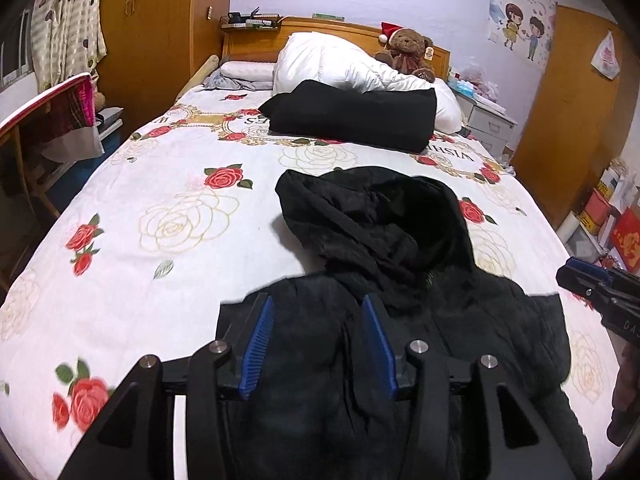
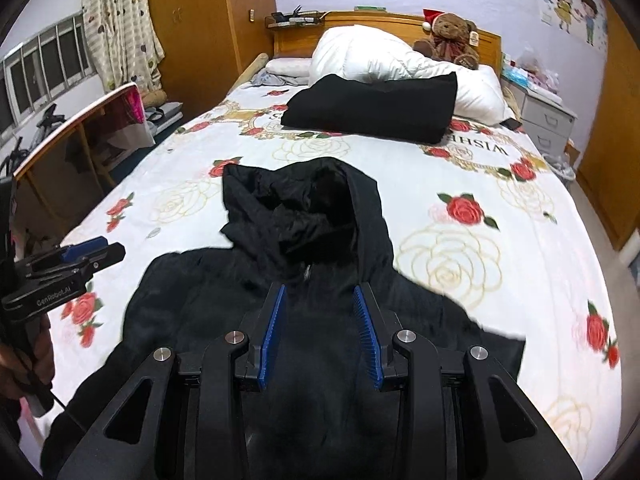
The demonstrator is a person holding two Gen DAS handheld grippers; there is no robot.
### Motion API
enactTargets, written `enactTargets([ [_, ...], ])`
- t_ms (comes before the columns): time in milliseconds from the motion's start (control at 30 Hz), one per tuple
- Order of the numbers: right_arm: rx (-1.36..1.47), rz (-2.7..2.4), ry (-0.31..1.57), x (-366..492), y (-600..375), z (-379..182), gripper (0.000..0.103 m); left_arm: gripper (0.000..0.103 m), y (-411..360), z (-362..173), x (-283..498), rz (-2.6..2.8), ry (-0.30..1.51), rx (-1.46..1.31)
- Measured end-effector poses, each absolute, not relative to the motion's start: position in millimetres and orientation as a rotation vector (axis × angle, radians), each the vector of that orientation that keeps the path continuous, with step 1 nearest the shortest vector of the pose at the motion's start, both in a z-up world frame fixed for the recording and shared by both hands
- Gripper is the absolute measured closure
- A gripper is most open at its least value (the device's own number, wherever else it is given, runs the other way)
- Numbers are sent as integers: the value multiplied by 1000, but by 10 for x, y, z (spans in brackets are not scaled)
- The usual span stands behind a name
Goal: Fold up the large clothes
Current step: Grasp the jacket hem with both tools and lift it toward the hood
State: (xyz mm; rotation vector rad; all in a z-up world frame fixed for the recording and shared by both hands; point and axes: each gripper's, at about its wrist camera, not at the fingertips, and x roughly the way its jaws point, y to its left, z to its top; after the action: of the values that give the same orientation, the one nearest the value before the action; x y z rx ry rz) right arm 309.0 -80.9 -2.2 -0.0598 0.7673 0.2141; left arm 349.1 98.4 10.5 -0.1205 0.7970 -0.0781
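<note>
Jacket, big and black, lies spread on the bed in front of me, its hood pointing toward the headboard. My left gripper is above the jacket's body with its blue fingers spread apart, grasping nothing. My right gripper is above it too, fingers apart and holding nothing. Farther up the bed a folded black garment rests by a white duvet. A teddy bear sits at the headboard.
</note>
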Motion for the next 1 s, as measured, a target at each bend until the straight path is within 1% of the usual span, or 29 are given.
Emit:
enactTargets([
  [200, -97, 205, 787, 3709, -734, -176, 67, 50, 1062, -72, 4104, -67, 807, -155],
  [400, -90, 181, 805, 4288, -743, -332, 67, 49, 1019, -307, 4711, -56, 834, -150],
  [567, -154, 161, 813, 4705, -651, -453, 67, 49, 1013, -514, 5177, -27, 862, -139],
  [667, -188, 145, 849, 4917, -621, -582, 67, 49, 1015, -646, 5410, -13, 881, -156],
  [700, -197, 142, 858, 4953, -614, -616, 70, 50, 1011, -684, 5468, -10, 887, -159],
  [733, -203, 139, 864, 4983, -613, -654, 87, 50, 1002, -716, 5516, -13, 892, -159],
  [767, -210, 130, 871, 4996, -621, -683, 97, 66, 980, -743, 5549, -20, 894, -156],
  [800, -209, 129, 866, 4980, -633, -685, 97, 86, 955, -753, 5556, -31, 895, -150],
  [867, -195, 140, 843, 4911, -676, -636, 99, 95, 915, -723, 5523, -46, 880, -137],
  [900, -184, 145, 829, 4848, -712, -591, 99, 97, 896, -675, 5475, -55, 859, -133],
  [1000, -141, 155, 796, 4680, -831, -443, 99, 99, 873, -481, 5285, -81, 801, -139],
])
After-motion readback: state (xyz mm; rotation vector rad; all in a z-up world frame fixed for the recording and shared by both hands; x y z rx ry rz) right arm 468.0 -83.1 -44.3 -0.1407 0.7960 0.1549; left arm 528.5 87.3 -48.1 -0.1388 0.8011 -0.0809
